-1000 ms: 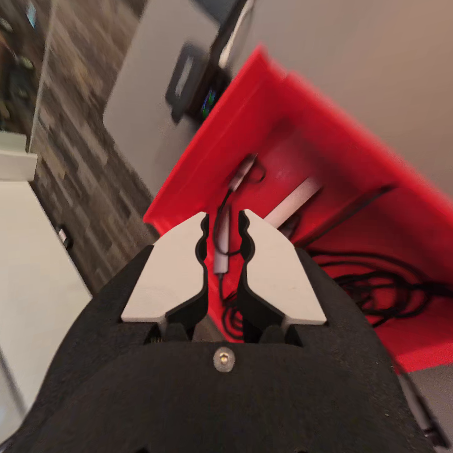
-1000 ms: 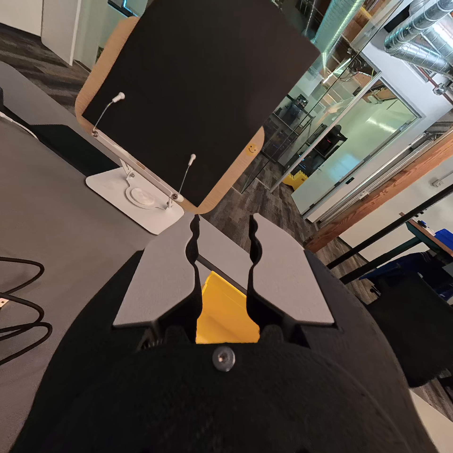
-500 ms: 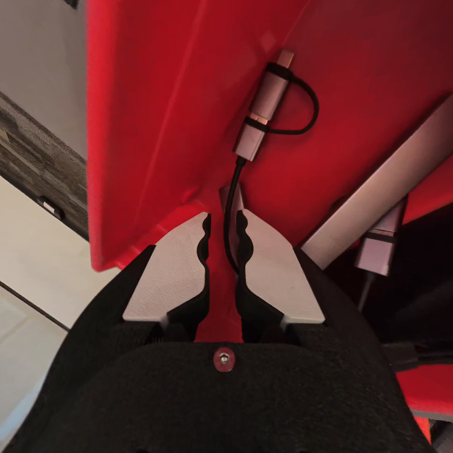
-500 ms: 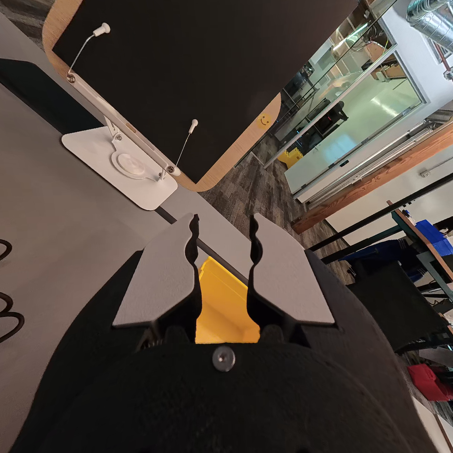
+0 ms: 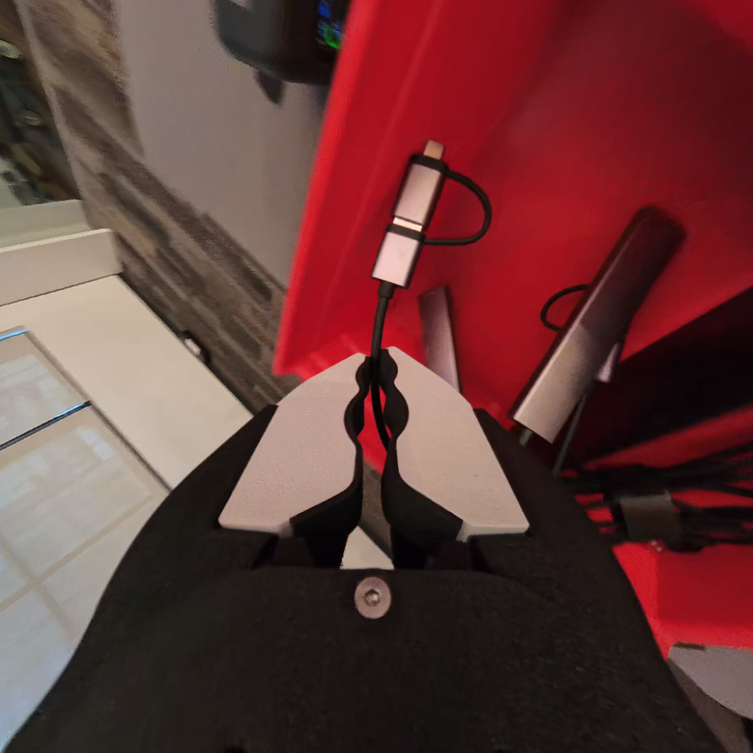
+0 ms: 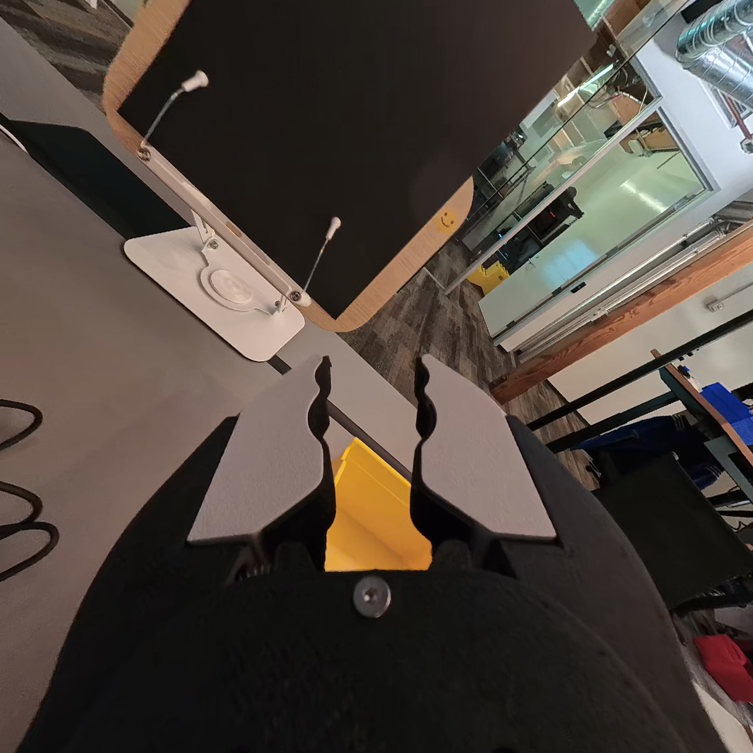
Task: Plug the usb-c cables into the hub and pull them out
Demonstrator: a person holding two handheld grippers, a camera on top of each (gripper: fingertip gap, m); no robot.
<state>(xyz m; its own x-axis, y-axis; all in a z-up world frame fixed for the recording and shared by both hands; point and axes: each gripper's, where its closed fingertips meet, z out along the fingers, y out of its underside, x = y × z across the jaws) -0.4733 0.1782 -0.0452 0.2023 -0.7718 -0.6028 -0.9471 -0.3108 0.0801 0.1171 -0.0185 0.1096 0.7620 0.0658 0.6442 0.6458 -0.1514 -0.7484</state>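
Now your left gripper (image 5: 377,358) has its jaws pinched on the black usb-c cable (image 5: 377,326), its grey plug (image 5: 407,220) standing mid-frame before the red bin (image 5: 570,102). Inside the bin, the grey hub (image 5: 586,338) leans at right, above blurred cable coils. Your right gripper (image 6: 370,362) hangs with jaws wide and empty over the grey desk (image 6: 81,326); a yellow bin (image 6: 370,509) shows between them.

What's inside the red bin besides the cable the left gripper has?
The red bin holds the grey hub, a second grey connector and tangled black cables. The left gripper hides the floor beneath it.
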